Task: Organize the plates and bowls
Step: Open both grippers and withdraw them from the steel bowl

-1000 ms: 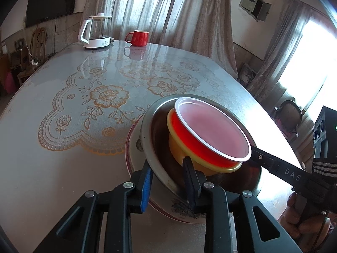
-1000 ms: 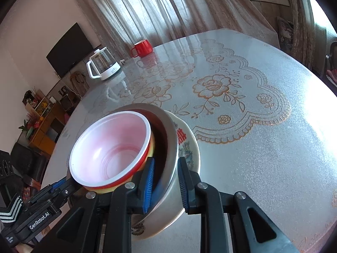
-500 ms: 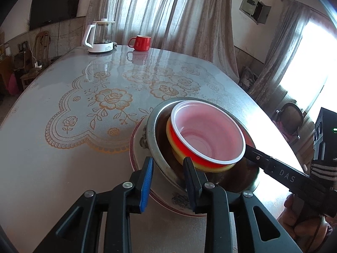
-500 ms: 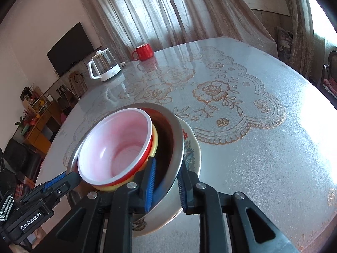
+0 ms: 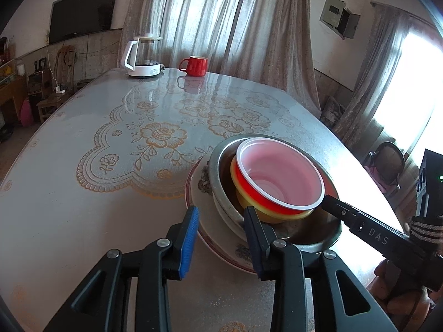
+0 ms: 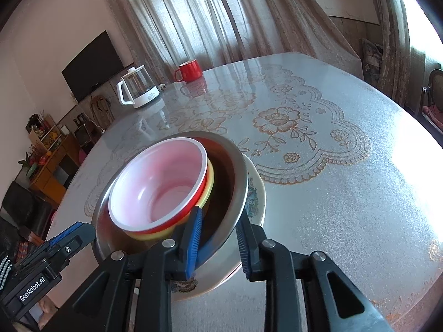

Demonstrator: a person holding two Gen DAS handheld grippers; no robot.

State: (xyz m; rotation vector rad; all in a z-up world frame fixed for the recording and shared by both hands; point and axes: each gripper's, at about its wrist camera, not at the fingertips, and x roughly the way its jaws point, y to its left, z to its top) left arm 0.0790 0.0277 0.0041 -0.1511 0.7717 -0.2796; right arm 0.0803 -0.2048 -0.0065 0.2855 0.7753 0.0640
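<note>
Stack sits on table [image 5: 69, 207] near its edge, directly ahead of both tongs: left tongs [image 5: 221, 238] & right tongs [image 6: 218, 242], each just opening, pads off, straddle opposite rims of steel bowl [image 6: 238, 182] w/ red bowl [image 5: 279, 177] inside, on plate [image 5: 199, 191].

Near table [image 5: 69, 193] edge: plate [image 5: 199, 218] at bottom, metal bowl [image 5: 218, 166] on it, two nested smaller bowls [image 5: 277, 177] inside that; far across the table, kettle [image 5: 142, 55] left of mug [image 5: 195, 65], both before the curtain [image 5: 221, 19]; wall screen [image 5: 83, 12] behind, left.
</note>
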